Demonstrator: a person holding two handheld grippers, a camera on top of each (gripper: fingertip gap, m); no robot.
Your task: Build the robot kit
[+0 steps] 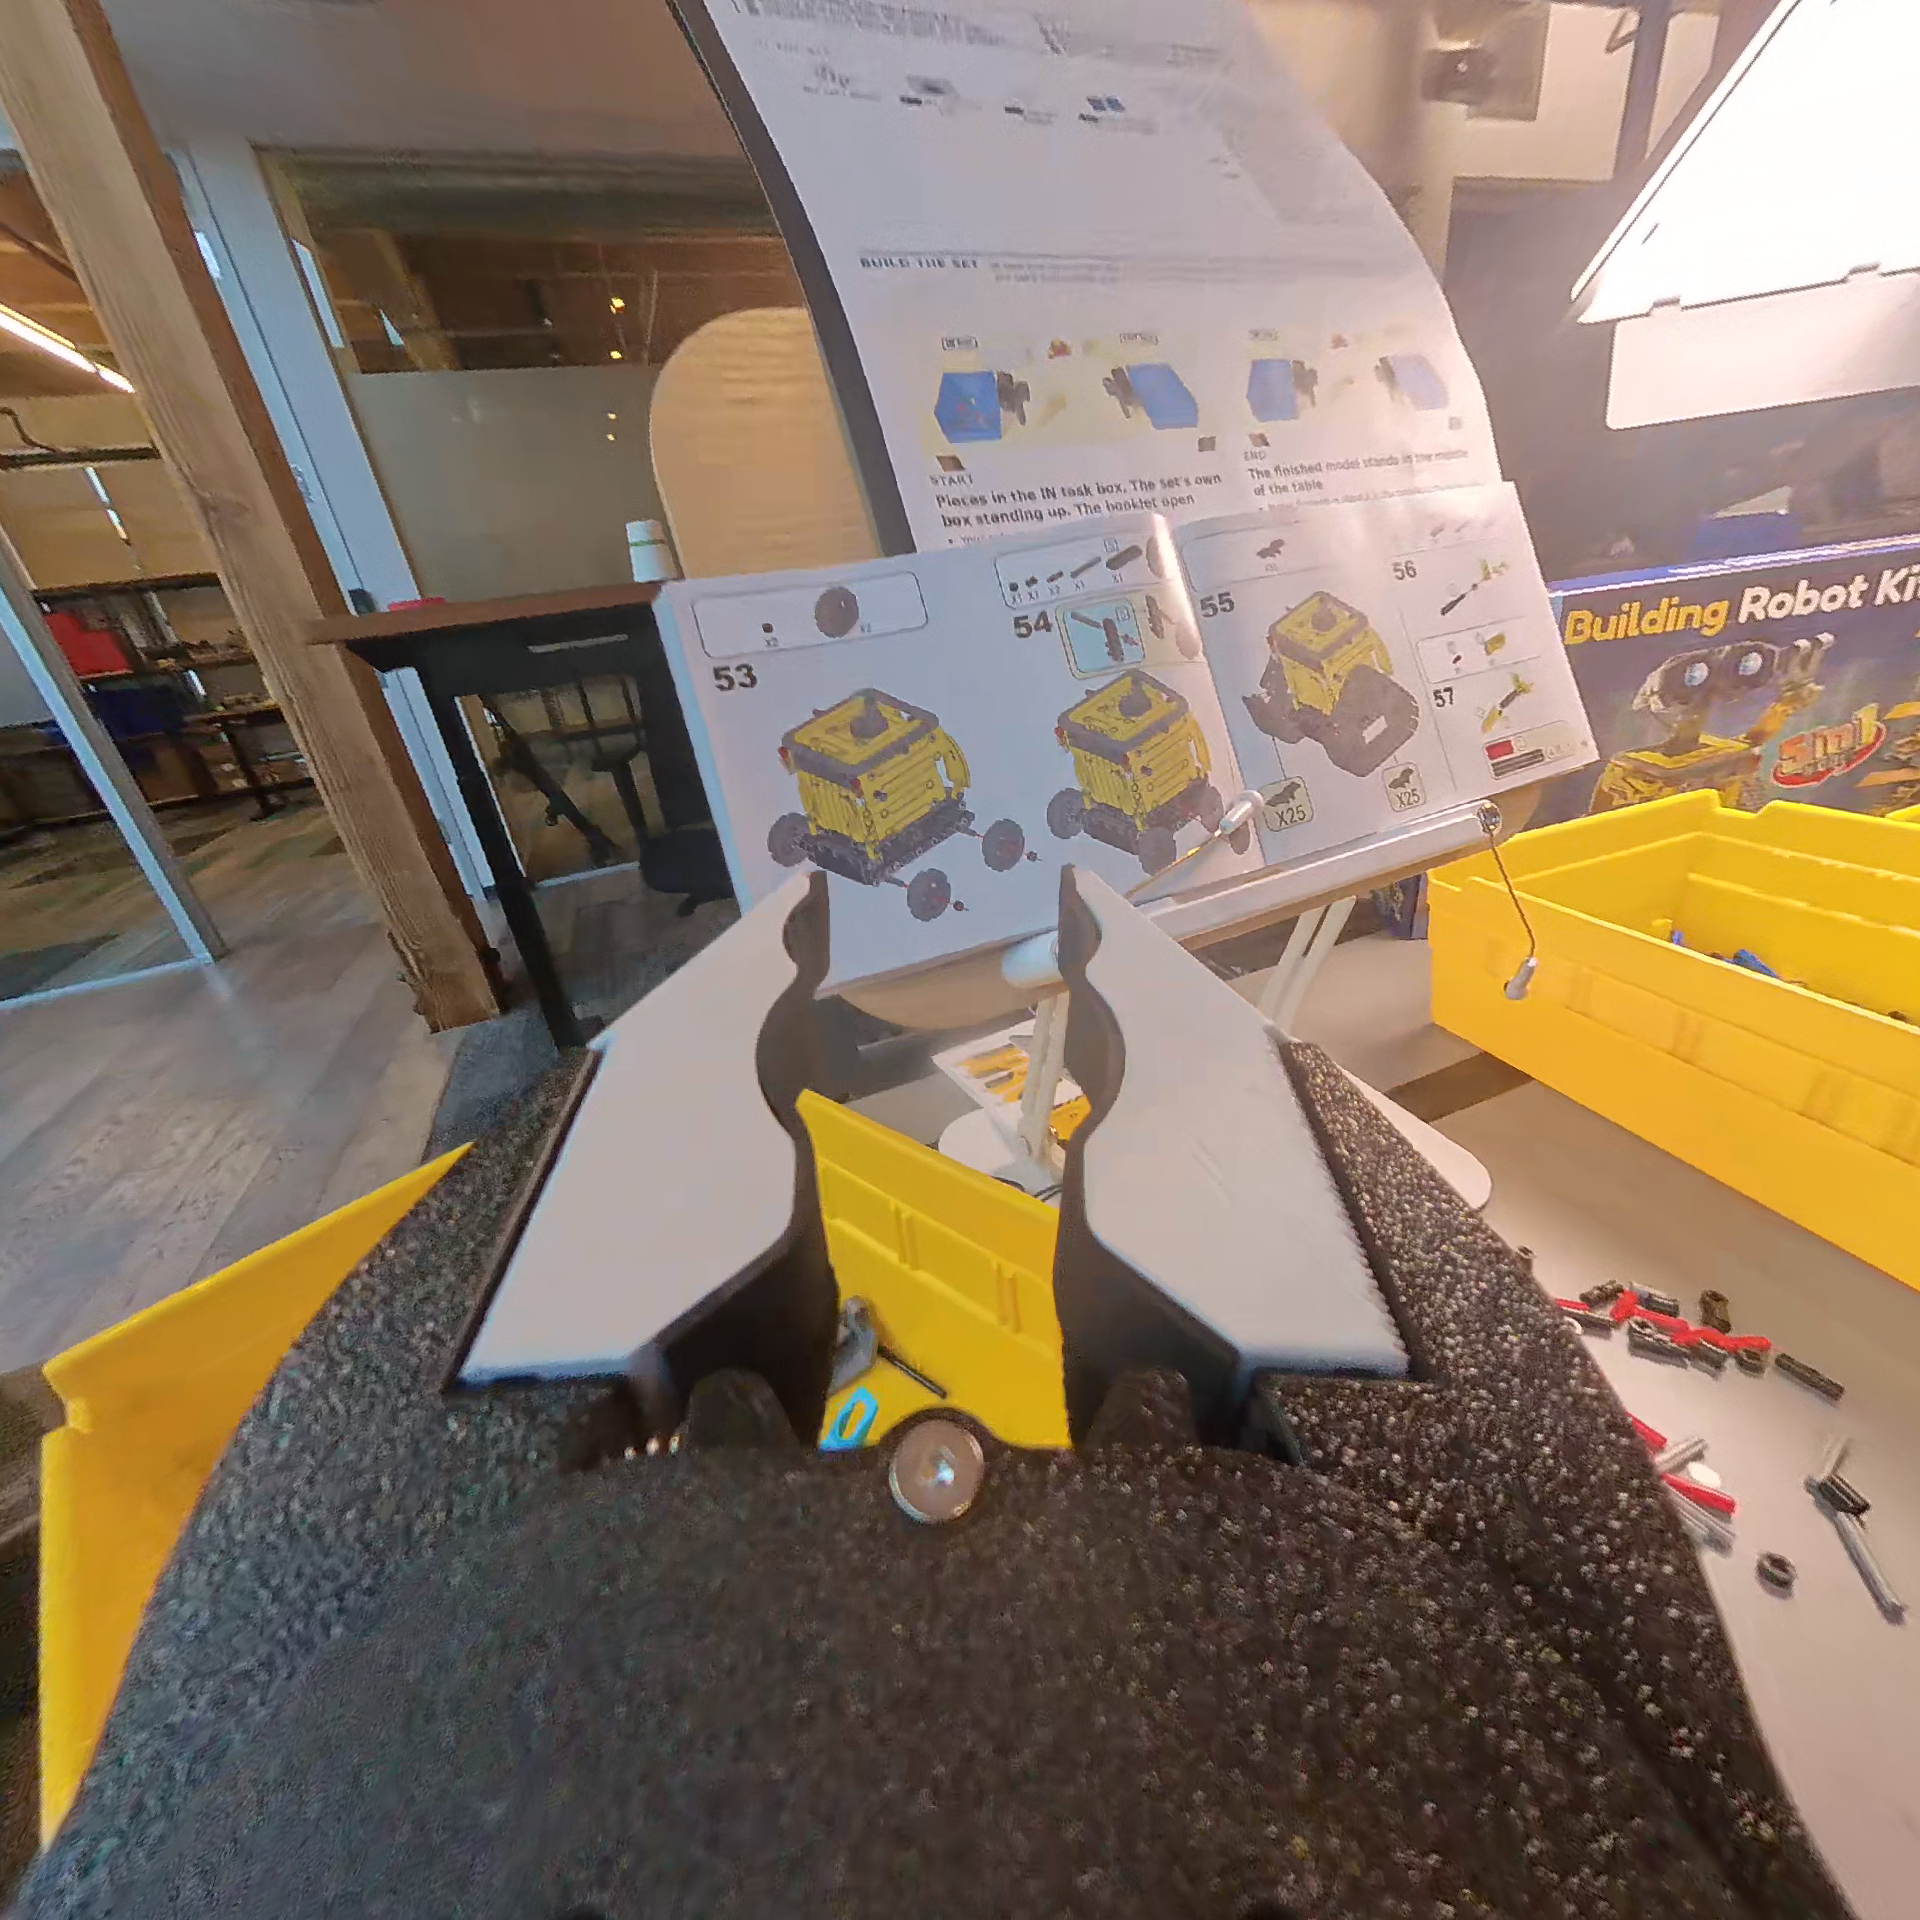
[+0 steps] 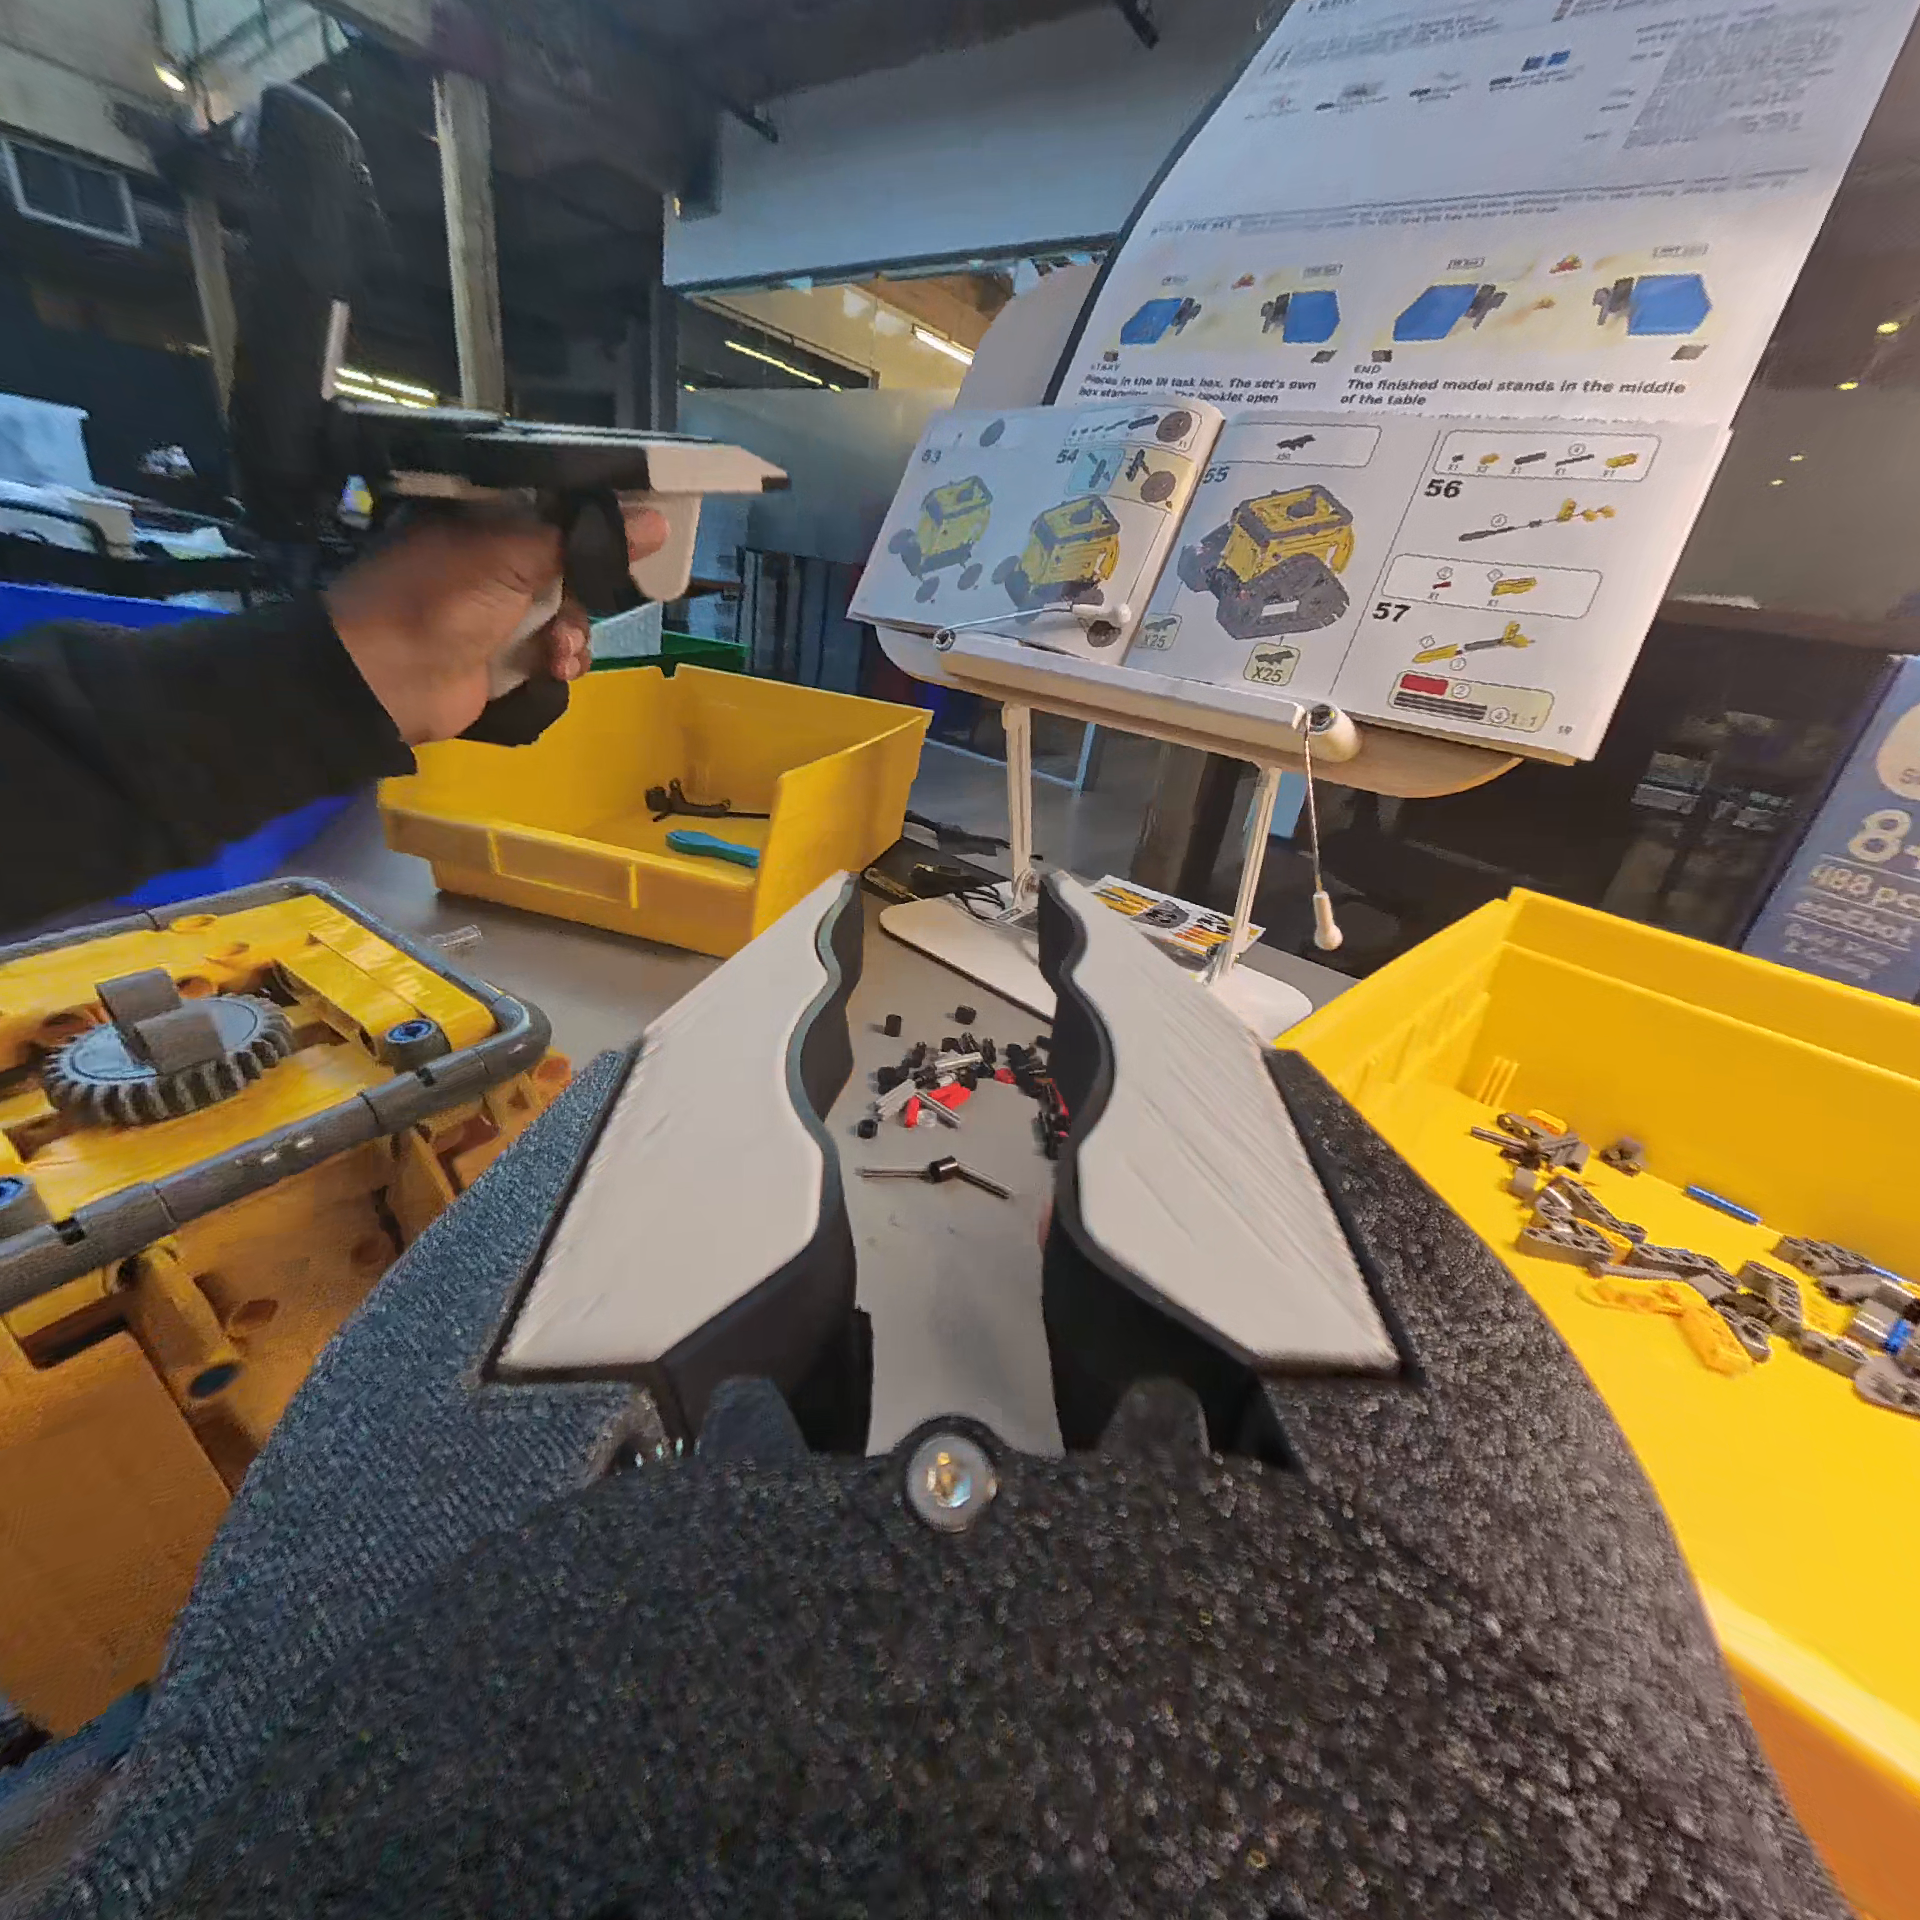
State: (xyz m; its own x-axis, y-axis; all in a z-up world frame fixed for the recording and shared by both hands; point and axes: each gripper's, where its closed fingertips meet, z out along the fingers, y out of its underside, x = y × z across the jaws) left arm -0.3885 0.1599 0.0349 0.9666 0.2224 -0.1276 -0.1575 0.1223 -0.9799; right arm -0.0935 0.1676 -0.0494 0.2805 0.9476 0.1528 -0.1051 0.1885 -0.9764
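Both empty, left gripper [image 1: 940, 914] parted above yellow bin [image 1: 935, 1236], right gripper [image 2: 948, 914] parted above loose pieces [image 2: 961, 1081]

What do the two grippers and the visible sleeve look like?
Each gripper, left and right, has two long light-grey fingers with wavy black inner pads, set in a speckled black foam-like body with a silver screw. No cables show. The hand on the left gripper comes out of a black sleeve.

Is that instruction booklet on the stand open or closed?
Open. The instruction booklet lies spread across two pages on the white stand, with a thin metal arm holding the left page down.
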